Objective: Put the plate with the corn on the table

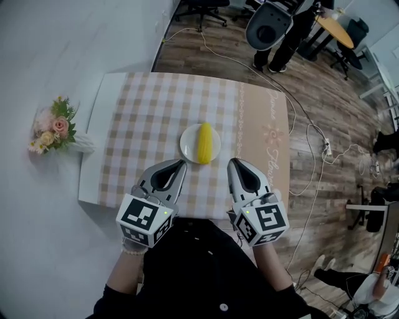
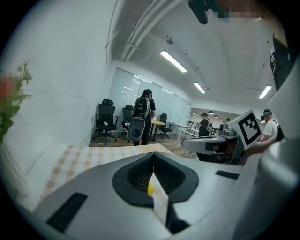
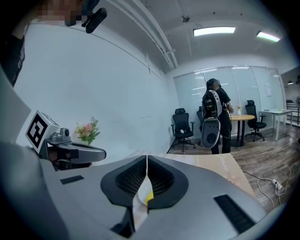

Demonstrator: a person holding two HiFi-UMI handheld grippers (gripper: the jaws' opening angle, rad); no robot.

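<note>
1. We are holding the left gripper with its jaws pressed together at the tips, and nothing is sitting between them. In the left gripper view, a sliver of yellow corn is showing through the hollow behind the tips, beyond the jaws.
2. We are holding the right gripper the same way, with the tips meeting and nothing clamped. In the right gripper view, part of the white plate and the corn are showing through the gap below the tips.
3. In the head view, the left gripper and right gripper are hovering side by side over the near edge of the table, pointing away from us. Neither one is touching the plate.
4. The plate is resting on the checked tablecloth, just beyond and between the two gripper tips. The corn is lying lengthwise across the plate.
5. A bunch of flowers is lying off the table's left side.
6. A person is standing on the wooden floor beyond the table's far right corner, near an office chair.
</note>
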